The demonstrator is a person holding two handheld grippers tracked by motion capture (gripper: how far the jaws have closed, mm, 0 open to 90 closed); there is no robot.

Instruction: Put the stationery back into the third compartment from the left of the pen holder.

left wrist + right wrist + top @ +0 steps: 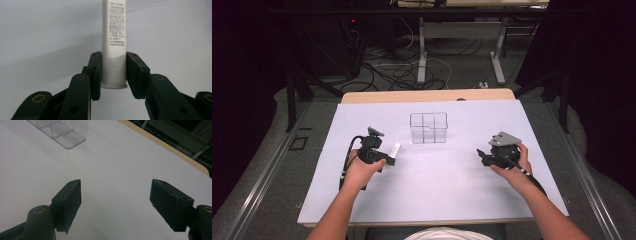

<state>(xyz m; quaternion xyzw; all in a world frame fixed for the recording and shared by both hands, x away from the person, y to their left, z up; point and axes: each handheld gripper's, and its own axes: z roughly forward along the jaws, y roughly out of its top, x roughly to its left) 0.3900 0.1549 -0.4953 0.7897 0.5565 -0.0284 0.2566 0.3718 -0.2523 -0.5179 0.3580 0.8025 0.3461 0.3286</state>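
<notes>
Pinching the white glue stick (114, 45) by its base, the left gripper (388, 159) points it up toward the clear divided box (428, 128) just beyond, while the right gripper (116, 202) gapes empty.

Dark room; grey floor (452, 65) strewn with black cables (387, 70); white desk legs (422, 55) behind wooden-edged table (427, 96).

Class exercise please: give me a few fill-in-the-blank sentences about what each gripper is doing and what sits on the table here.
1. The left gripper is shut on a white ____.
2. The right gripper has its jaws ____ with nothing between them.
3. The clear container on the table is ____ inside.

Missing words: glue stick; open; empty
</notes>
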